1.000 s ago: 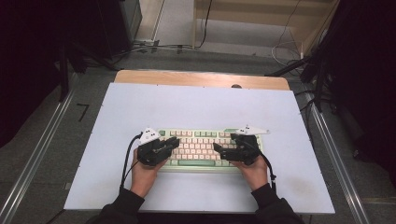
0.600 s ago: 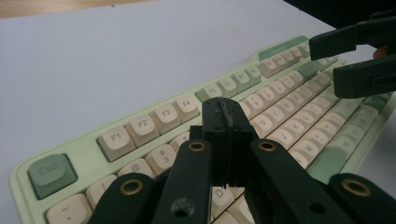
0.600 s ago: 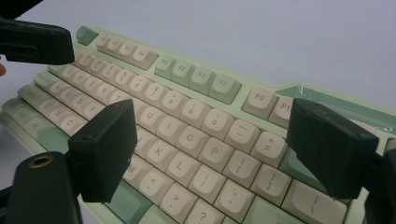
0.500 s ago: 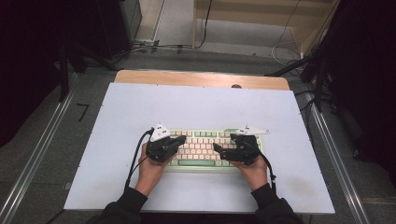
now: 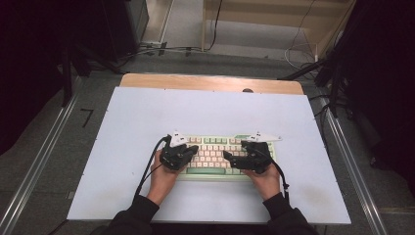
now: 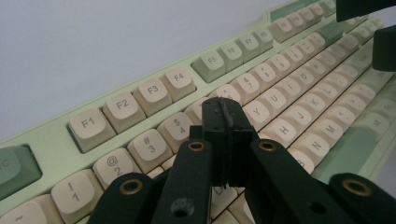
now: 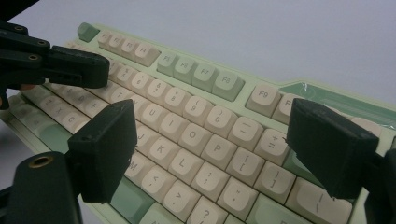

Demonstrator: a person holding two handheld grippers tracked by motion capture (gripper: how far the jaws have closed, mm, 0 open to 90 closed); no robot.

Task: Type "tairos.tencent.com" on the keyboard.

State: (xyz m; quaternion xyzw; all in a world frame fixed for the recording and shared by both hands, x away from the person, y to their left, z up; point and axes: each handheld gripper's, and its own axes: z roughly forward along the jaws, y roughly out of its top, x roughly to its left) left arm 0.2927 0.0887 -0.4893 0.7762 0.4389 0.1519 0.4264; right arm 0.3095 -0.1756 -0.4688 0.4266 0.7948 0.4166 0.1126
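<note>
the high view shows a green-and-cream keyboard (image 5: 215,156) lying on the near middle of the white table (image 5: 122,147), with a hand at each end. the left tool (image 5: 195,149) hovers over the keyboard's left part; its own view shows what the high one cannot: jaws pressed together, holding nothing, tips above the number row. the right tool (image 5: 226,155) sits over the right part; its view shows jaws spread wide, straddling the letter keys.
</note>
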